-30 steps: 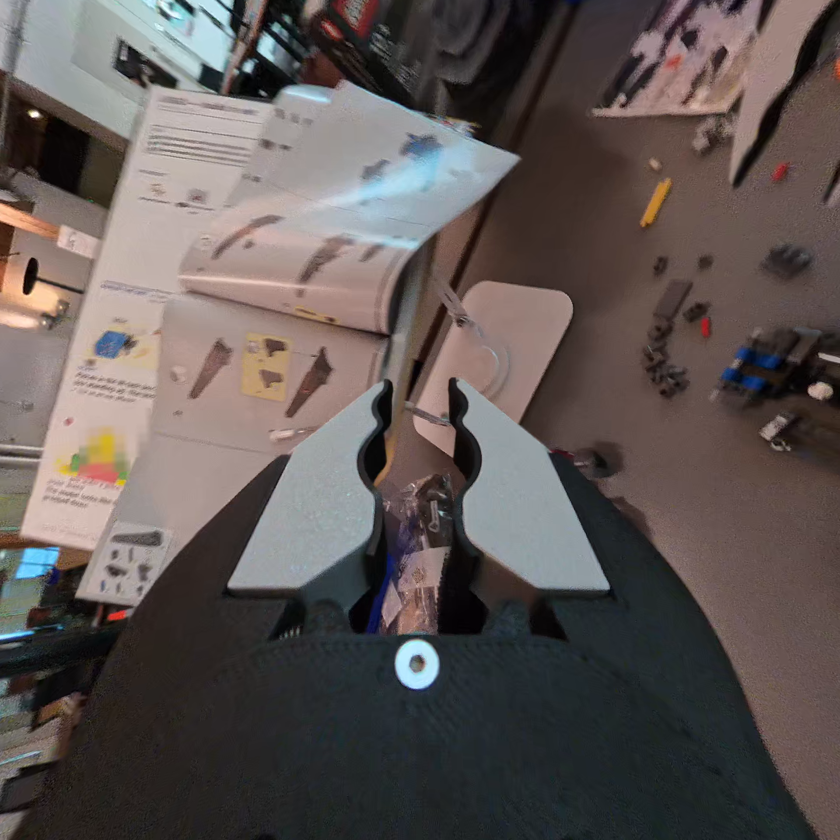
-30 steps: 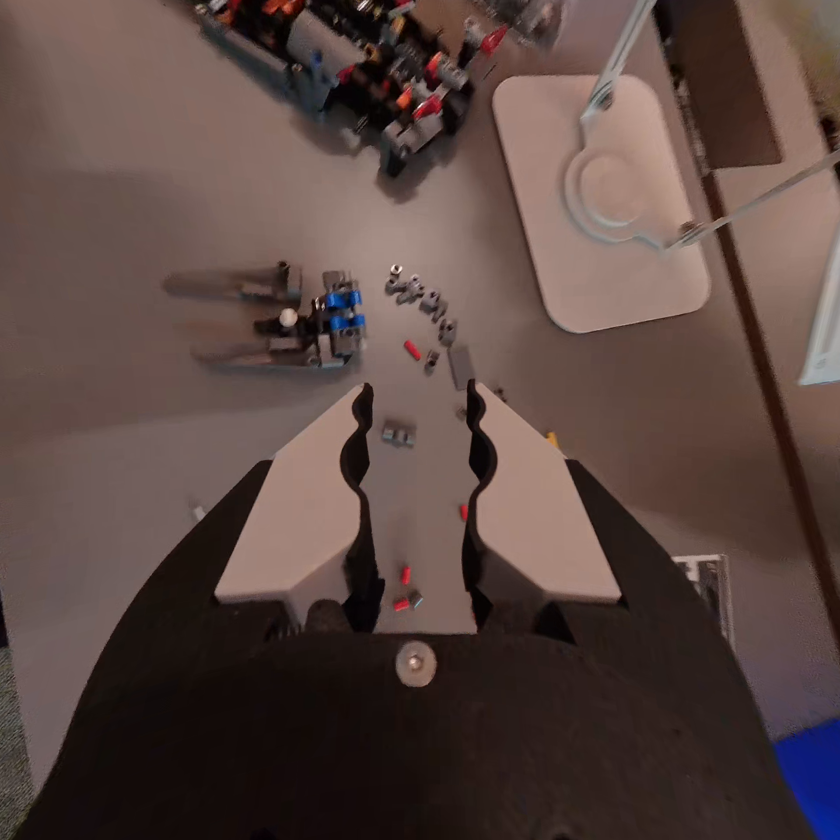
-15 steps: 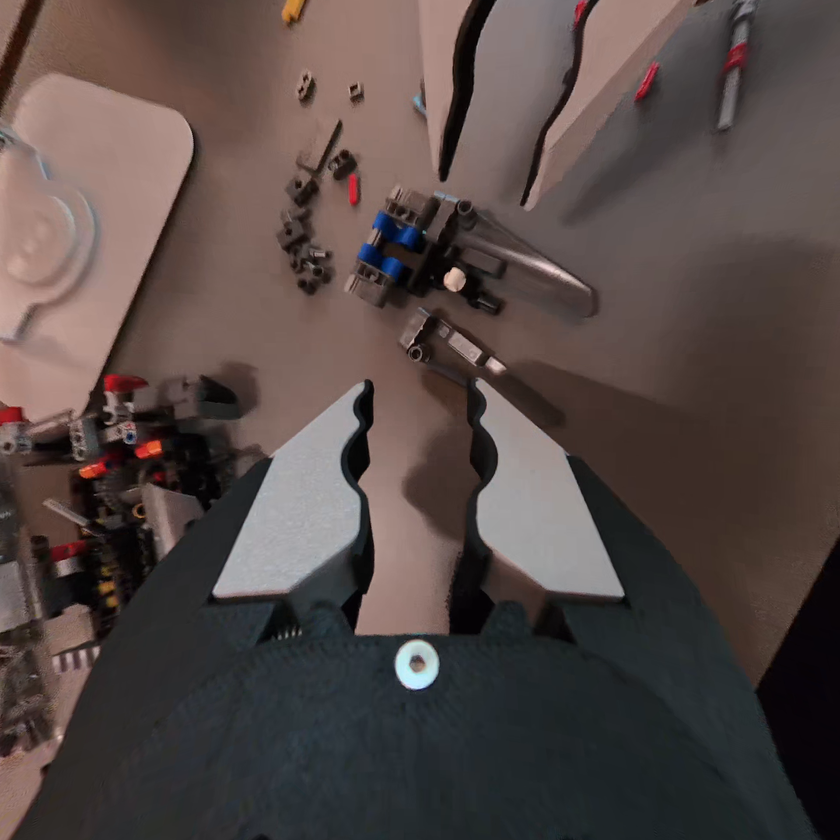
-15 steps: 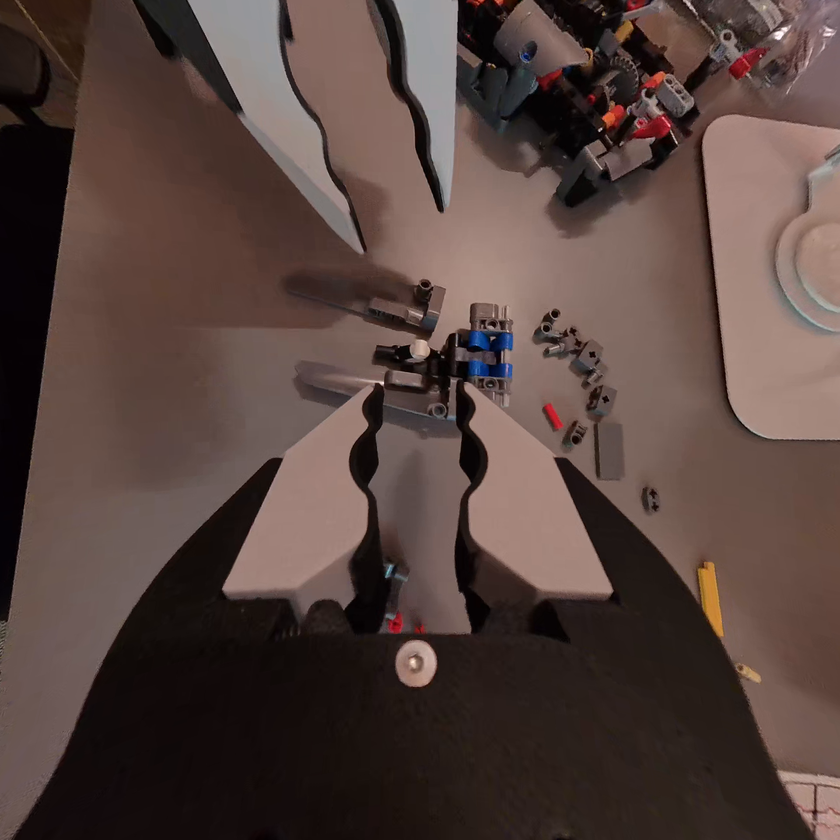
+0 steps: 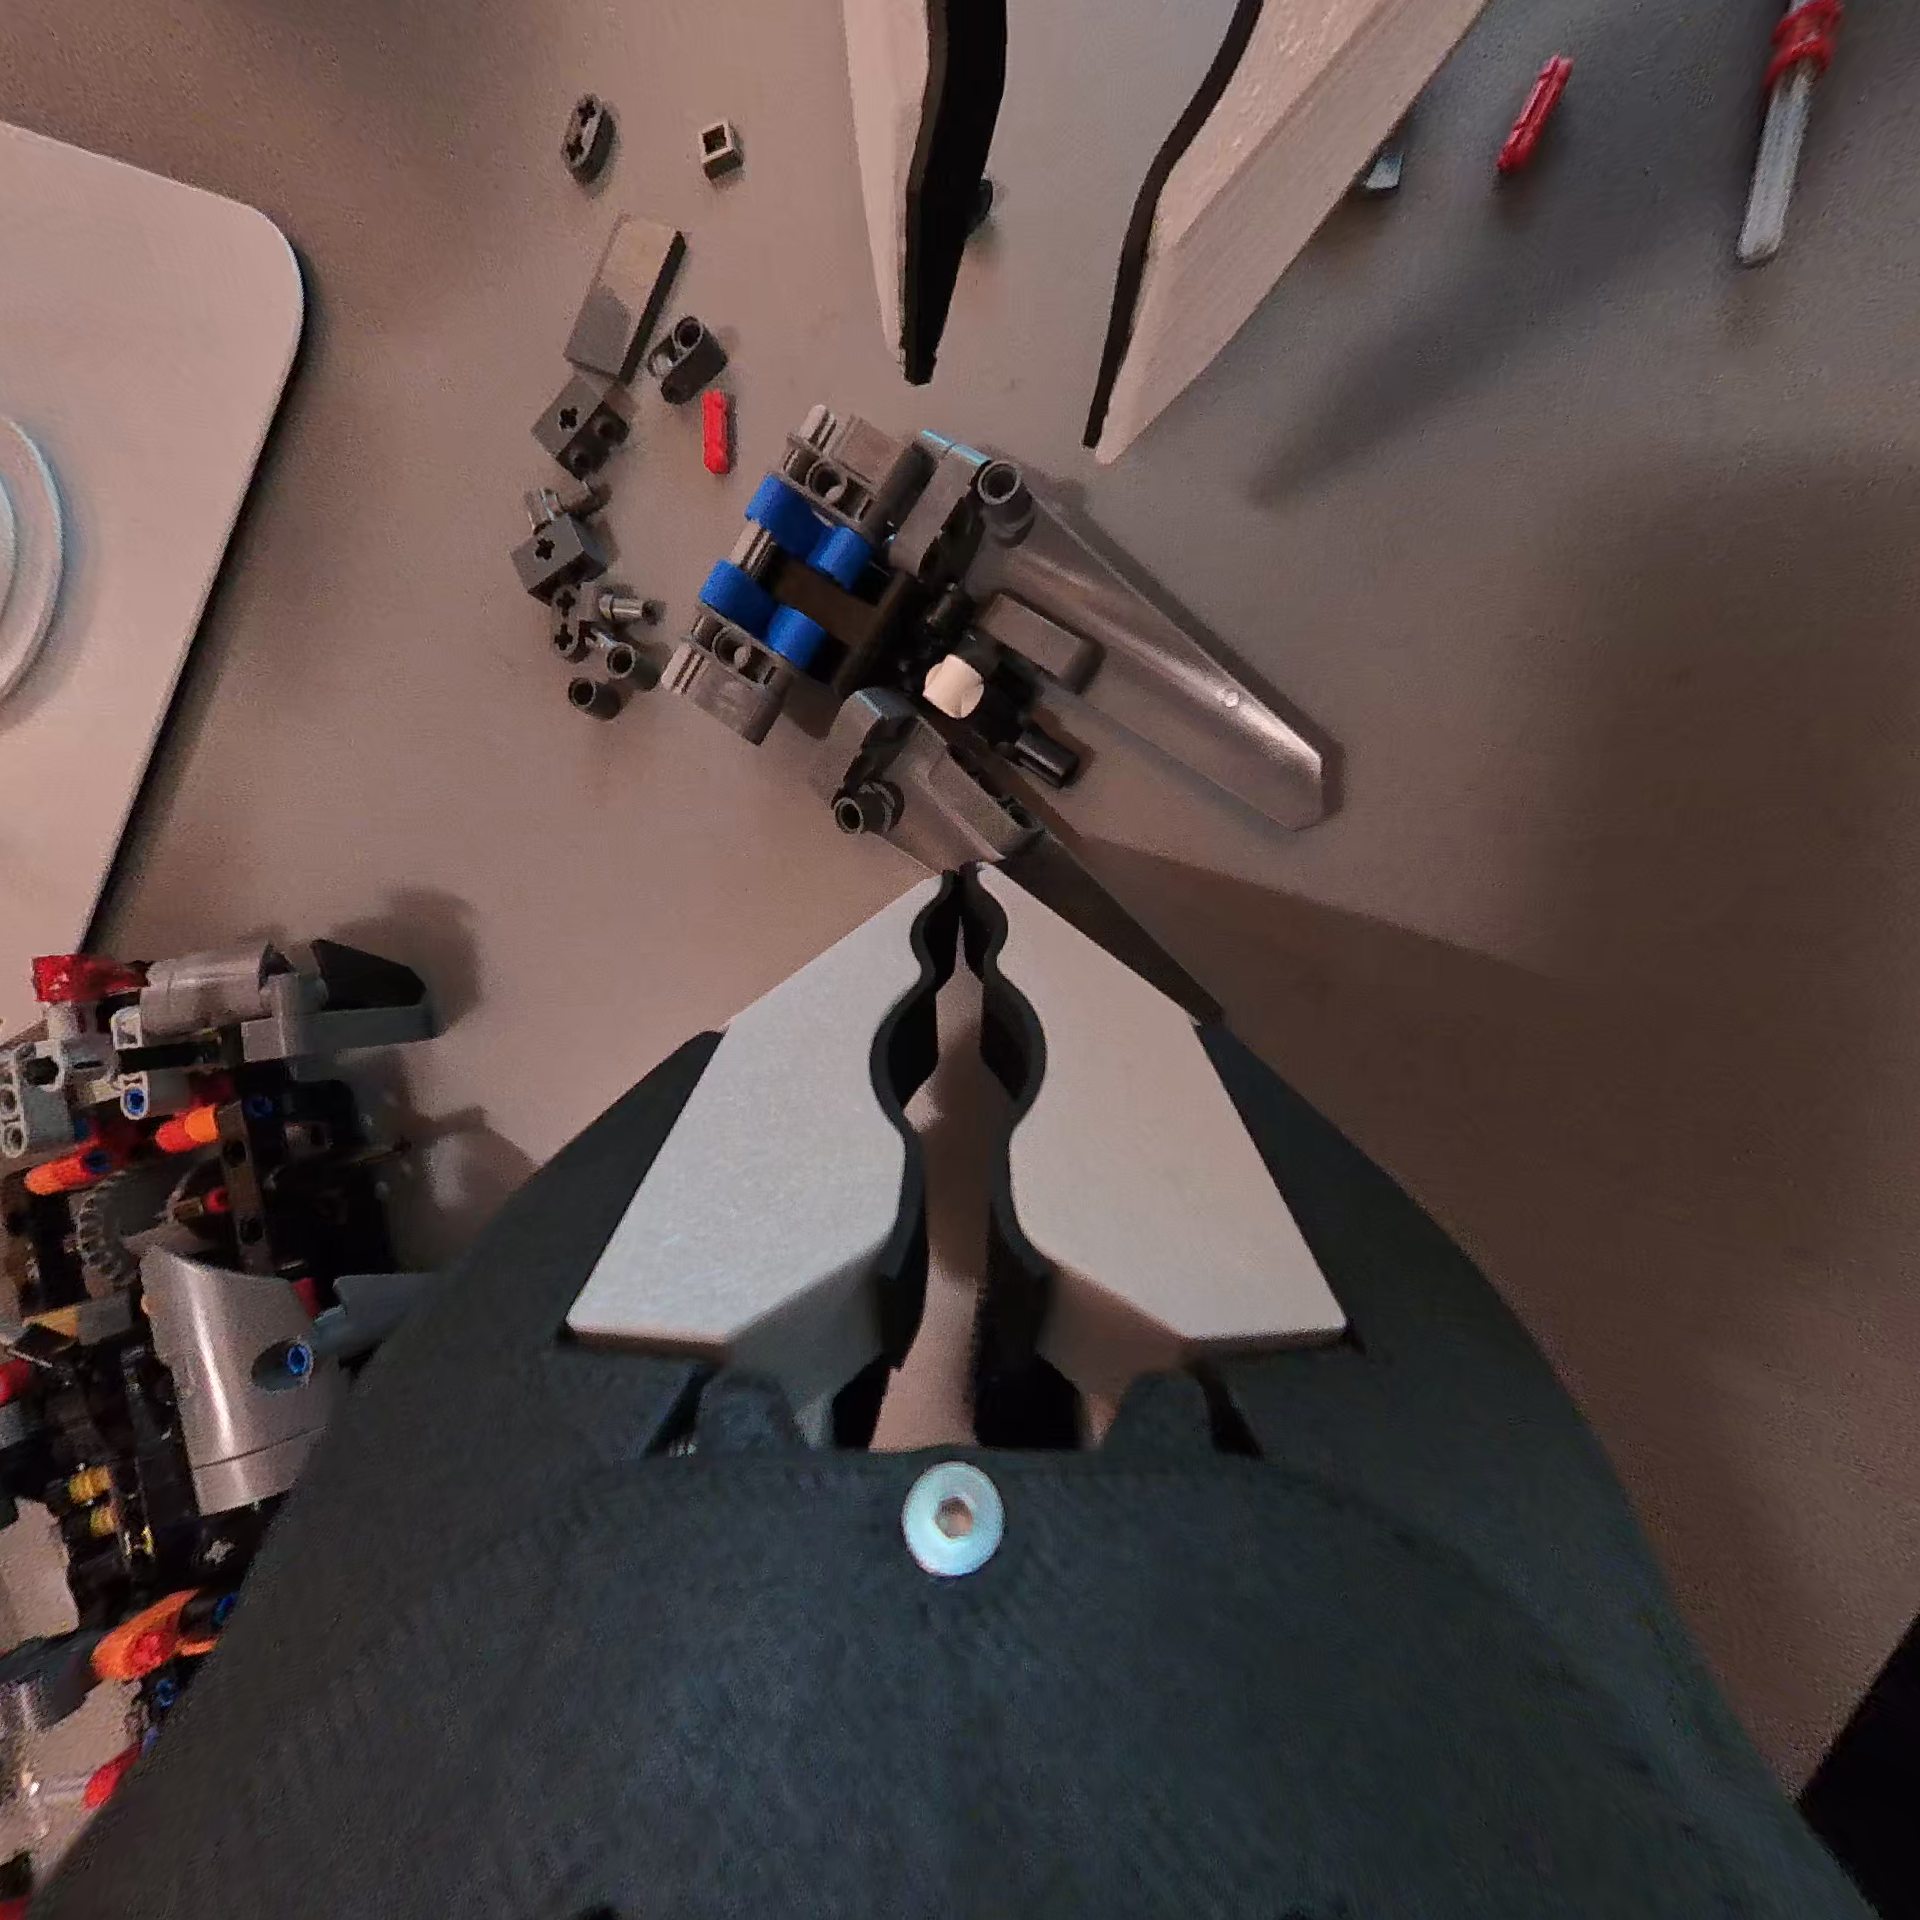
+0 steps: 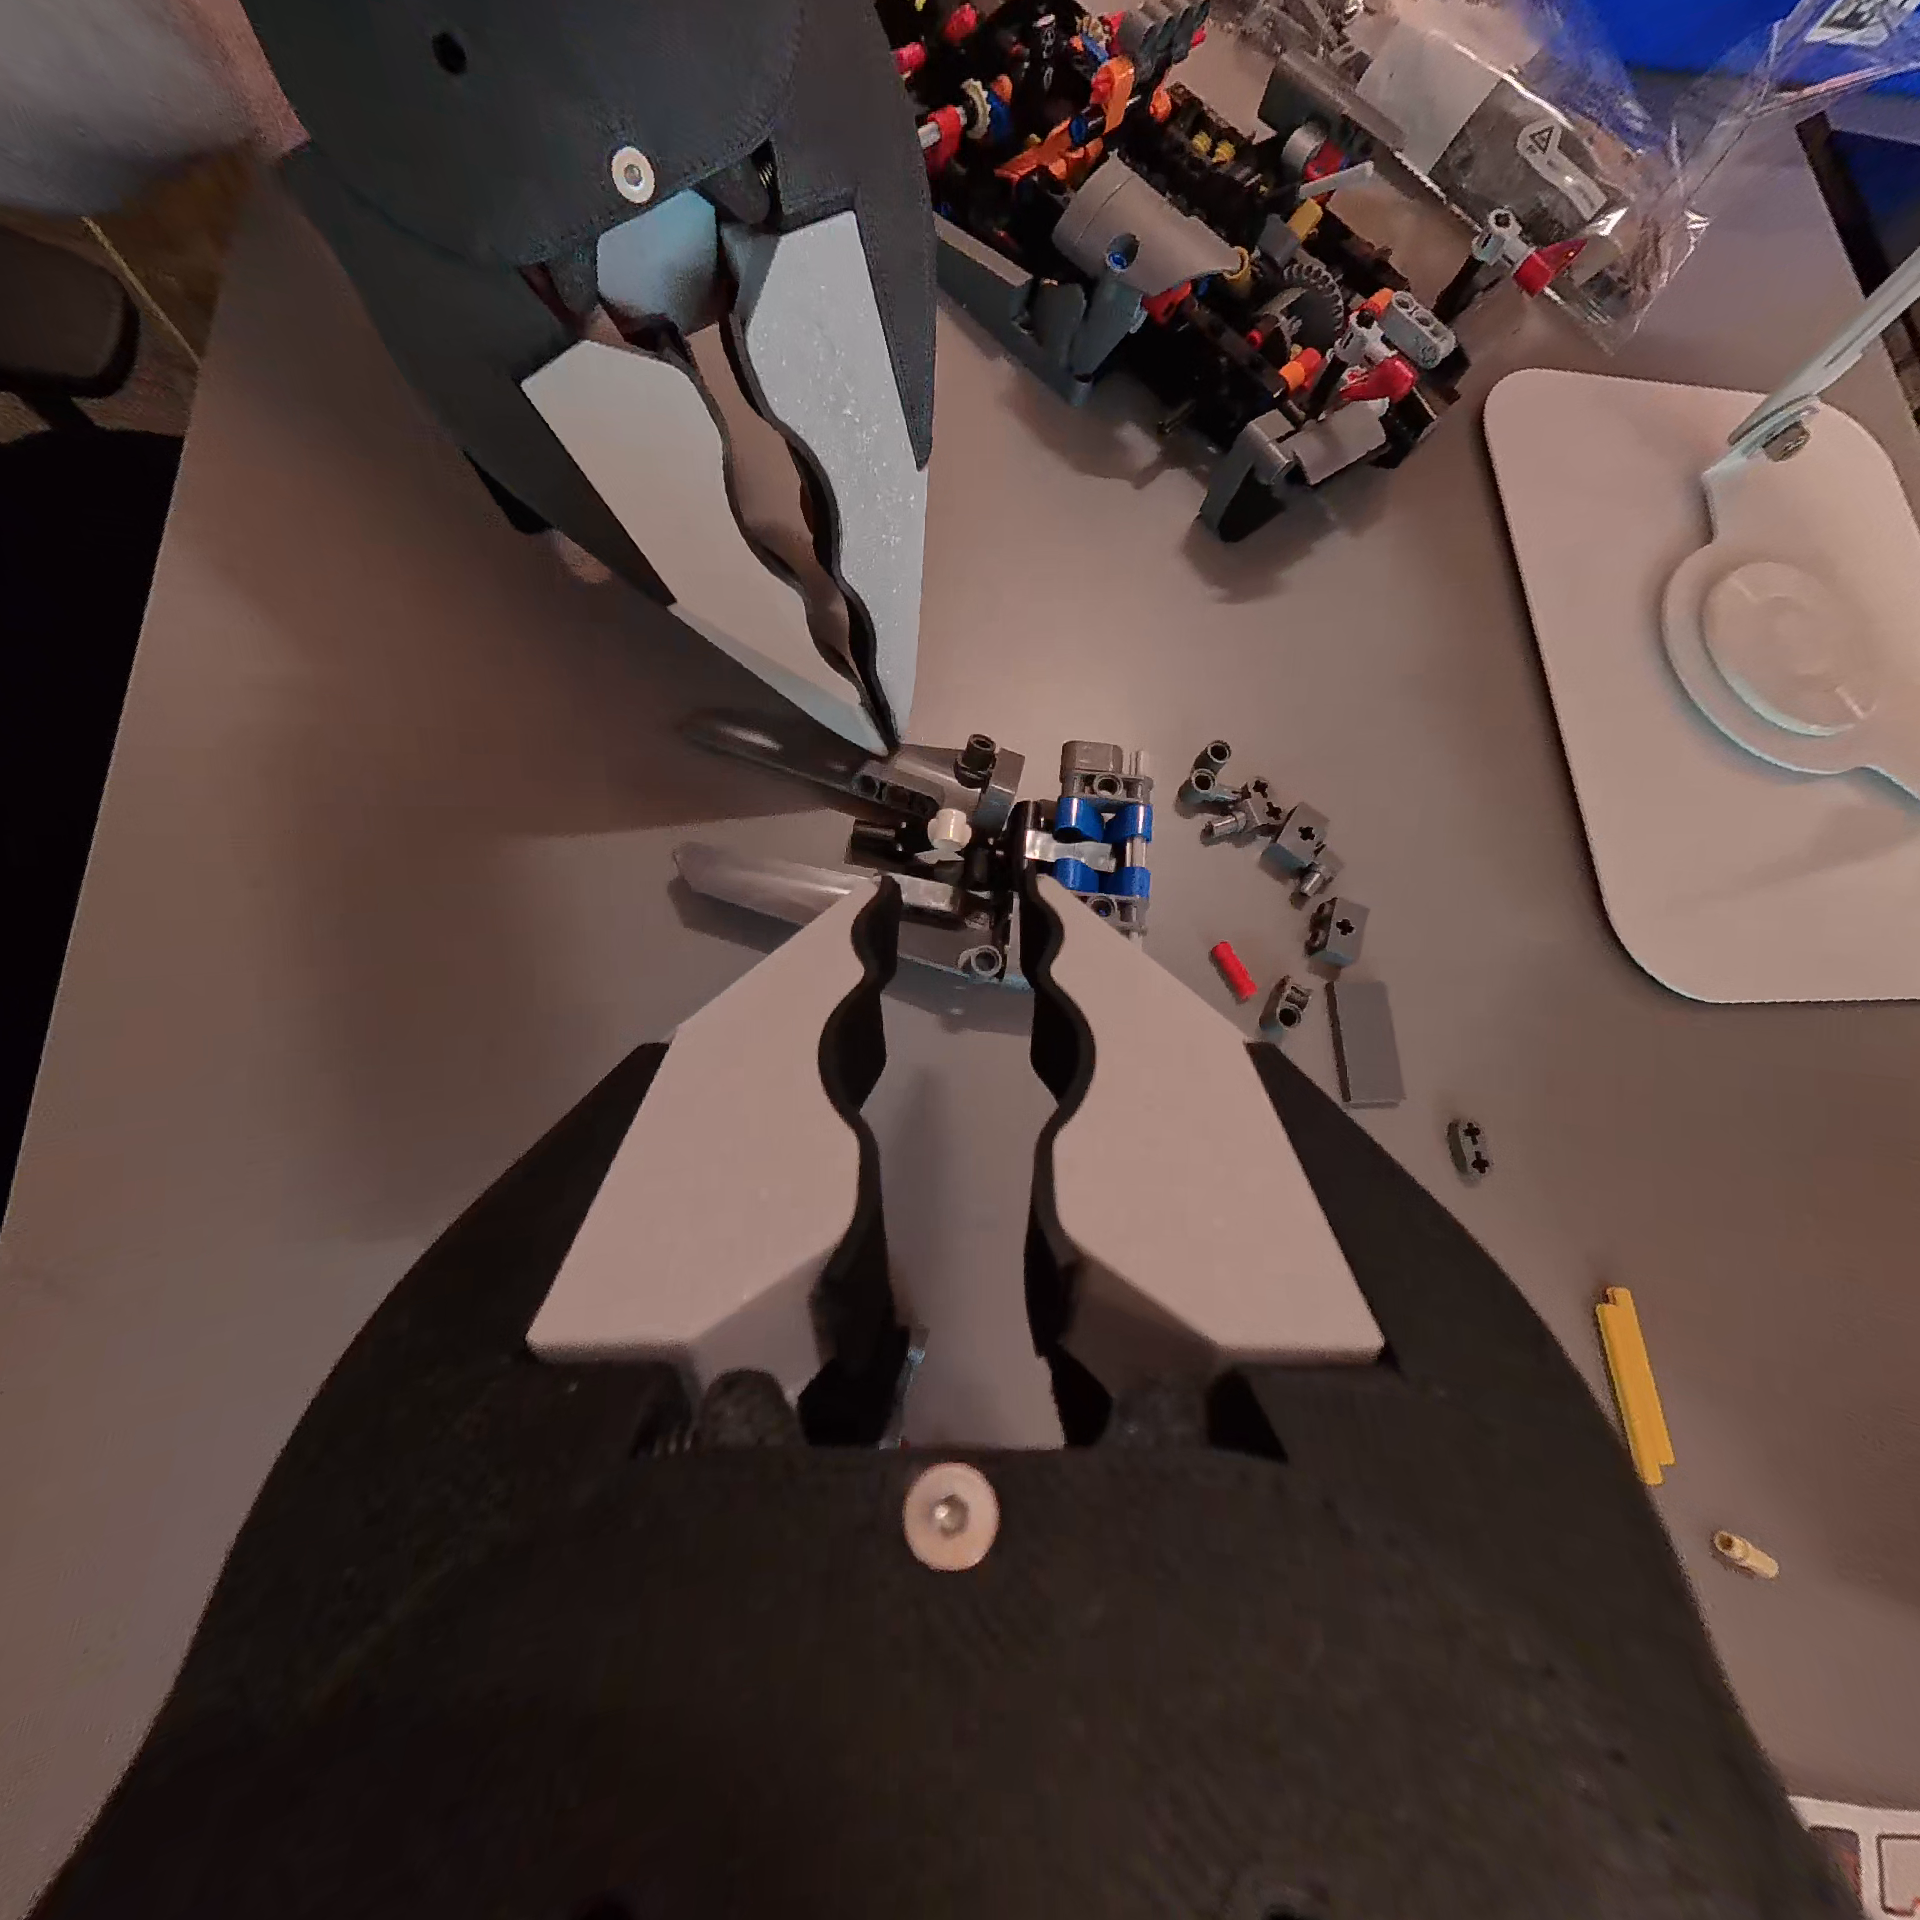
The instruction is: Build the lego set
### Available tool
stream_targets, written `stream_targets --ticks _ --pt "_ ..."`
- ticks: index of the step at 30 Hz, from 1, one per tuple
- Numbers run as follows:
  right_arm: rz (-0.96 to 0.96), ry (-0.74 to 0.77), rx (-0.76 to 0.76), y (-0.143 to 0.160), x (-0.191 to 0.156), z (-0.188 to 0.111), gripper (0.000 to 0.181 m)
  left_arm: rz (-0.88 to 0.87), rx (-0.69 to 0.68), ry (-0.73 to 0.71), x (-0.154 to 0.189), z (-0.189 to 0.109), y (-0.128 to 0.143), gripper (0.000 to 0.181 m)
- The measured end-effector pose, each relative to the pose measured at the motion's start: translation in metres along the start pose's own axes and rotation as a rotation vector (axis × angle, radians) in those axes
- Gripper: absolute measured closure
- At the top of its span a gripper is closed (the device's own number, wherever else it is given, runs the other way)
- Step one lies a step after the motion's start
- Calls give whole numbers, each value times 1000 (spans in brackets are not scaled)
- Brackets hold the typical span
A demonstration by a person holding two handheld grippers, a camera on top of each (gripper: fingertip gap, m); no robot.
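We see a dim, warm-toned scene in both views, the grey table [image 5: 1558, 1039] lit unevenly: brighter near the small grey-and-blue lego assembly [image 5: 935, 623], falling to brown shade toward us. The left gripper [image 5: 956, 894] throws a broad soft shadow across the table just beside that assembly. A thin glint runs along the assembly's long grey panel. The wide lens bends the white pad [image 6: 1714, 675] and stretches the picture edges. Far corners go soft; the clear plastic bag [image 6: 1558, 156] beyond the assembly shows pale glare.

Left gripper [image 5: 958, 902] jaws pinched together (right gripper [image 6: 951, 902] parted)
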State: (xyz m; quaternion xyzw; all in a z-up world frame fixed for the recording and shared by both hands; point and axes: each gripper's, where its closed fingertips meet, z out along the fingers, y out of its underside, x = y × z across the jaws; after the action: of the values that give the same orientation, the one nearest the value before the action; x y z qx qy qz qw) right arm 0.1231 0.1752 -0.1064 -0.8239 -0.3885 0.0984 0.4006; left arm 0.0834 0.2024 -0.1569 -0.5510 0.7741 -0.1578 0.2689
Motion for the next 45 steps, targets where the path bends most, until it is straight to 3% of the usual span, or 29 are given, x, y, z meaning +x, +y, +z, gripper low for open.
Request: stream_targets --ticks 7,13,15,20,24,27,29,38,45 --pt "-18 5 15 -4 -3 -6 159 60 -7 -14 1 -7 10 181" --pt "-29 -19 8 -7 -9 -5 156 125 -42 20 6 -27 37 181" --pt "-42 -25 2 -8 -13 -4 155 97 -42 -42 -6 -34 44 181" --pt "-62 -35 -18 -9 -17 2 155 13 23 15 0 -48 44 157" --pt "-56 -34 -15 -10 -15 6 155 -33 7 30 6 -32 35 134" --pt "-56 -35 -12 -10 -17 6 155 -73 19 31 5 -23 26 140" --pt "-58 -39 -12 -10 -19 6 155 -28 15 8 3 -21 25 158" --pt "-136 -85 -30 -12 -37 14 151 302 46 39 19 -25 20 160" --pt "-208 -102 -106 -11 -62 33 140 573 171 58 41 -32 15 162"
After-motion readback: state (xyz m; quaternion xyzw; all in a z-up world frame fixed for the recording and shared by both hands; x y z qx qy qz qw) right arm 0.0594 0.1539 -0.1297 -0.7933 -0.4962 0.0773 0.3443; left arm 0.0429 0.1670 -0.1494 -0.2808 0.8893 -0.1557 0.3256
